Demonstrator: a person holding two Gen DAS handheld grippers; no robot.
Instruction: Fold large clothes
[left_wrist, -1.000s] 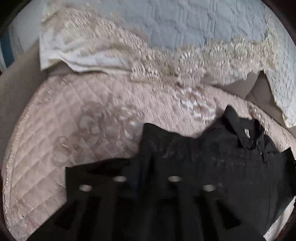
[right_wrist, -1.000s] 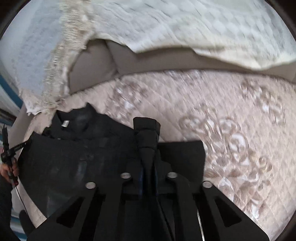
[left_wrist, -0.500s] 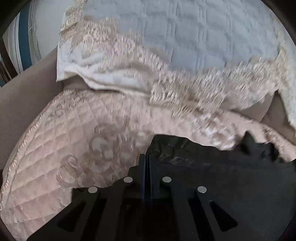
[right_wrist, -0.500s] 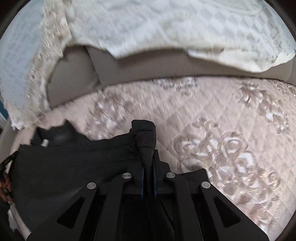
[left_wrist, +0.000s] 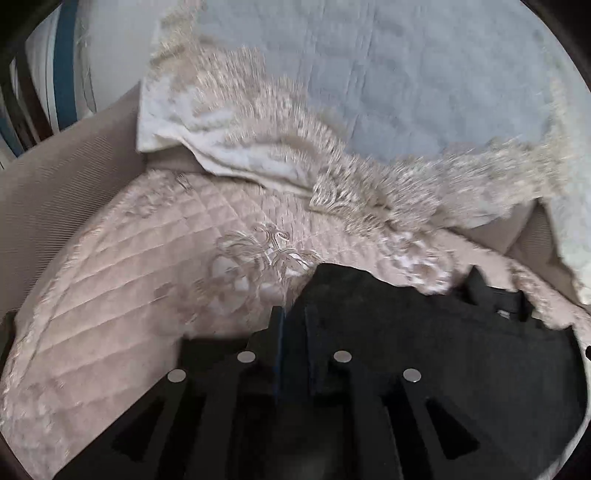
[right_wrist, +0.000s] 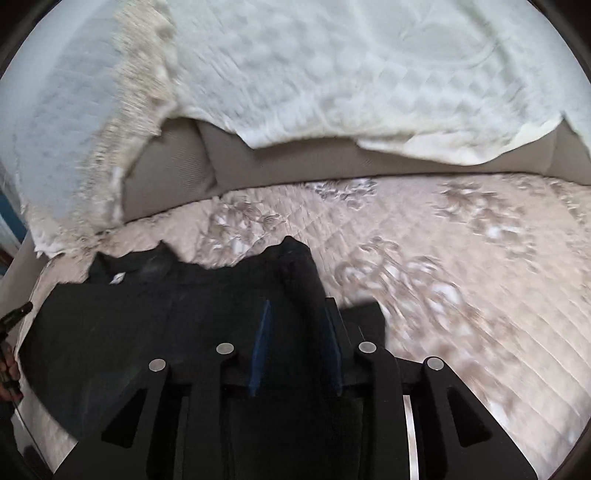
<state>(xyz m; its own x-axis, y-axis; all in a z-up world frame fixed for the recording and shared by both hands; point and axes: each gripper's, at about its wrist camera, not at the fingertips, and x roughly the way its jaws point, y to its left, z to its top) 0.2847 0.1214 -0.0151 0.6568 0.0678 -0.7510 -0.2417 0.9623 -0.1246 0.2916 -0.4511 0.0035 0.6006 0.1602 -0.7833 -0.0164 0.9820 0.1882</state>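
A black garment (left_wrist: 424, 343) lies on a pink quilted cover (left_wrist: 147, 280); its collar with a small label (left_wrist: 502, 306) points to the far side. My left gripper (left_wrist: 293, 325) is shut on the garment's left edge, a fold of cloth rising between the fingers. In the right wrist view the same garment (right_wrist: 155, 325) spreads to the left, collar (right_wrist: 136, 266) at the far left. My right gripper (right_wrist: 295, 314) stands open, with a bunched fold of the garment (right_wrist: 299, 269) lying between its blue-padded fingers (right_wrist: 260, 339).
A white lace-edged quilted throw (left_wrist: 332, 155) drapes over the beige sofa back (right_wrist: 280, 162) behind the seat. The pink cover runs on to the right (right_wrist: 480, 258). A person's hand (right_wrist: 7, 365) with a black tool shows at the far left edge.
Both grippers carried the garment's edges toward the collar. The right gripper, shut on the fold before, has now opened. The left gripper closed half a second ago and stays shut.
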